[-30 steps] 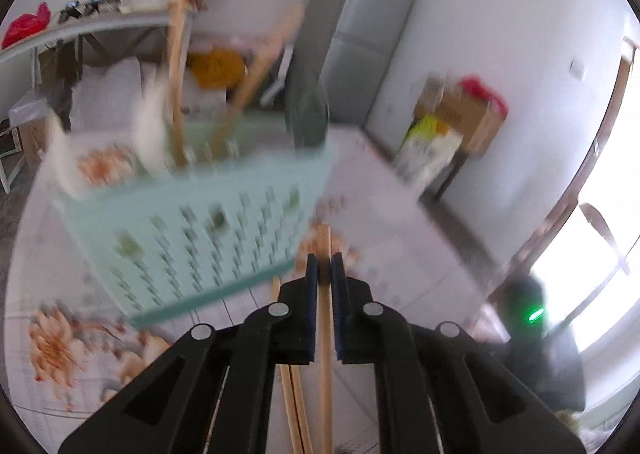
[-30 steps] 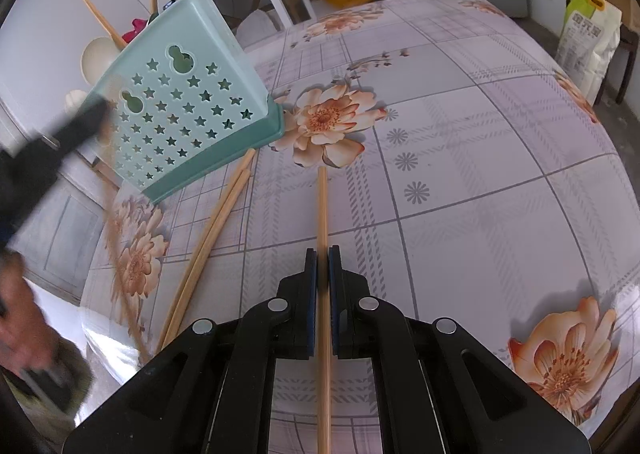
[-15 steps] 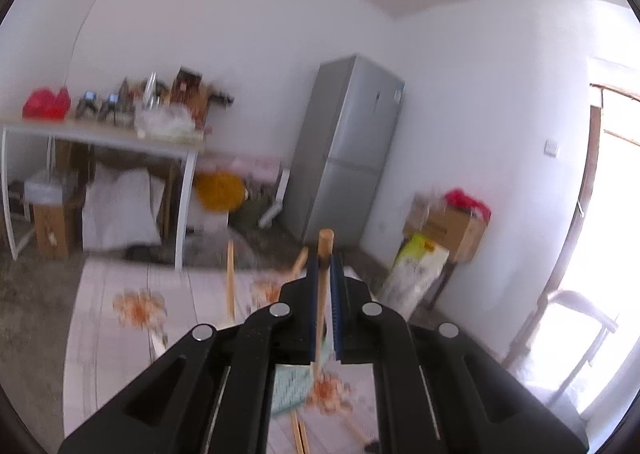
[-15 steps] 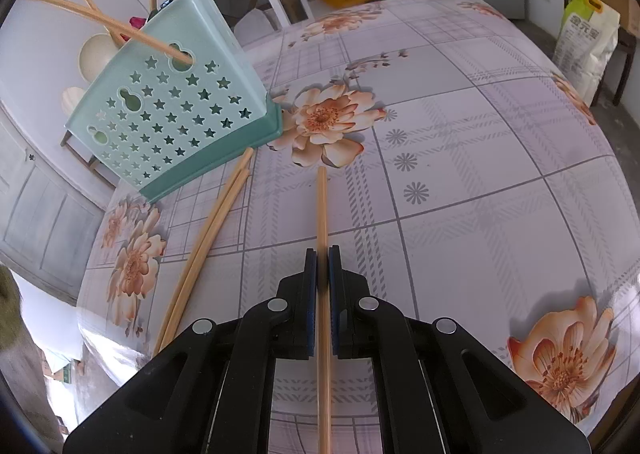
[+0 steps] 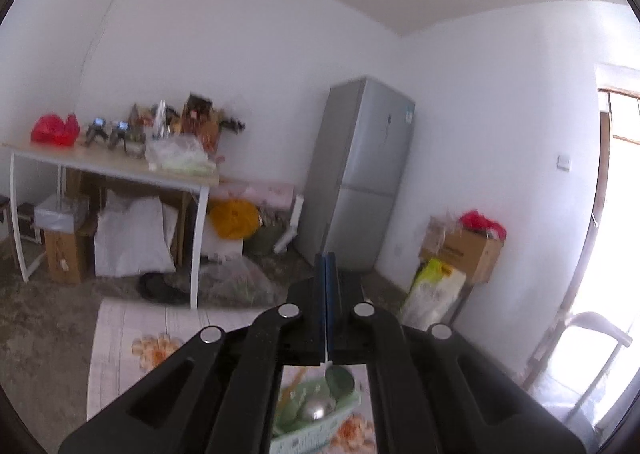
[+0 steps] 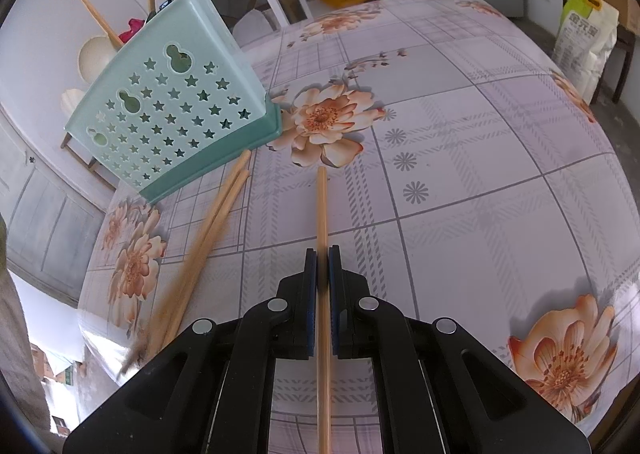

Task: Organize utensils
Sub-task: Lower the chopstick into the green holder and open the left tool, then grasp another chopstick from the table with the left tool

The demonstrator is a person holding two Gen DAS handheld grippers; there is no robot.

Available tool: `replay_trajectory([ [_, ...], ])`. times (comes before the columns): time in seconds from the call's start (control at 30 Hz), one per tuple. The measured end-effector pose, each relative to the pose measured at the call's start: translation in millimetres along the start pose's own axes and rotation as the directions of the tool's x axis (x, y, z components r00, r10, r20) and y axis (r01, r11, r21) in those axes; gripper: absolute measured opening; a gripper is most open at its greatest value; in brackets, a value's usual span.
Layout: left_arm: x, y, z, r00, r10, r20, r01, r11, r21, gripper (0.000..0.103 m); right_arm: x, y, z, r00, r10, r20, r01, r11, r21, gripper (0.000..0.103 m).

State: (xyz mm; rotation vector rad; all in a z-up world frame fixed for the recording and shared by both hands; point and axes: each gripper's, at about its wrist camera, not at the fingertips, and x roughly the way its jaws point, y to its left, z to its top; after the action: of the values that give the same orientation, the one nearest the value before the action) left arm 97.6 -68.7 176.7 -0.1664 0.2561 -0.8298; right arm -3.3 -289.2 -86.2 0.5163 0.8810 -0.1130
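In the right wrist view my right gripper (image 6: 322,254) is shut on a wooden chopstick (image 6: 321,205) that lies flat on the flowered table (image 6: 460,157). A mint-green star-holed utensil basket (image 6: 172,113) stands at the left, holding chopsticks, spoons and a knife. Two loose chopsticks (image 6: 208,230) lie beside its base. In the left wrist view my left gripper (image 5: 325,260) is shut with nothing visible between the pads, raised high above the basket (image 5: 316,410), which shows below the fingers with a ladle and a metal spoon inside.
A grey fridge (image 5: 360,181), a cluttered side table (image 5: 120,169), a cardboard box (image 5: 468,250) and a yellow sack (image 5: 432,290) stand around the room. The table's left edge (image 6: 92,294) runs close to the loose chopsticks.
My left gripper rose above the basket, tilted up, and the chopstick it held is gone from its pads. My right gripper stayed put on its chopstick.
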Motion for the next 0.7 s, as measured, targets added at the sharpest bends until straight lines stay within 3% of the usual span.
replay_trajectory([
  [0.13, 6.4, -6.0, -41.0, 0.989, -0.035, -0.141, 0.039, 0.999, 0.028, 0.000, 0.2, -0.8, 0.5, 1.000, 0.001, -0.004, -0.001, 1.000, -0.003, 0.004],
  [0.23, 11.2, -18.5, -86.5, 0.953, -0.081, -0.293, 0.099, 0.994, 0.048, 0.000, 0.5, -1.2, 0.4, 1.000, 0.004, -0.005, -0.004, 1.000, 0.001, 0.004],
  [0.33, 15.4, -32.2, -138.2, 0.878, -0.125, -0.462, 0.176, 0.982, 0.070, 0.003, 0.5, -2.4, 0.0, 1.000, 0.012, -0.006, -0.012, 1.000, 0.008, 0.004],
  [0.4, 18.3, -42.6, -175.5, 0.806, -0.129, -0.578, 0.219, 0.971, 0.090, 0.008, 0.3, -2.9, -0.3, 1.000, 0.015, -0.006, -0.015, 1.000, 0.009, 0.004],
  [0.47, 18.9, -49.7, -201.9, 0.760, -0.119, -0.639, 0.237, 0.966, 0.102, 0.012, 0.1, -2.7, -0.6, 1.000, 0.013, -0.006, -0.013, 1.000, 0.008, 0.004],
  [0.53, 17.2, -54.0, -219.4, 0.749, -0.084, -0.658, 0.226, 0.965, 0.134, 0.017, 0.2, -2.7, -0.7, 1.000, 0.014, -0.006, -0.014, 1.000, 0.010, 0.004],
  [0.57, 16.8, -54.0, -223.6, 0.753, -0.066, -0.655, 0.217, 0.964, 0.153, 0.019, 0.3, -2.5, -0.8, 1.000, 0.015, -0.006, -0.015, 1.000, 0.012, 0.004],
  [0.63, 13.4, -51.9, -230.5, 0.778, 0.003, -0.629, 0.176, 0.959, 0.222, 0.025, 0.1, -2.4, -1.4, 1.000, 0.014, -0.006, -0.014, 1.000, 0.012, 0.004],
  [0.7, 14.1, -43.2, -233.8, 0.782, 0.023, -0.623, 0.150, 0.963, 0.223, 0.026, 0.1, -2.1, -1.5, 1.000, 0.012, -0.005, -0.012, 1.000, 0.012, 0.004],
])
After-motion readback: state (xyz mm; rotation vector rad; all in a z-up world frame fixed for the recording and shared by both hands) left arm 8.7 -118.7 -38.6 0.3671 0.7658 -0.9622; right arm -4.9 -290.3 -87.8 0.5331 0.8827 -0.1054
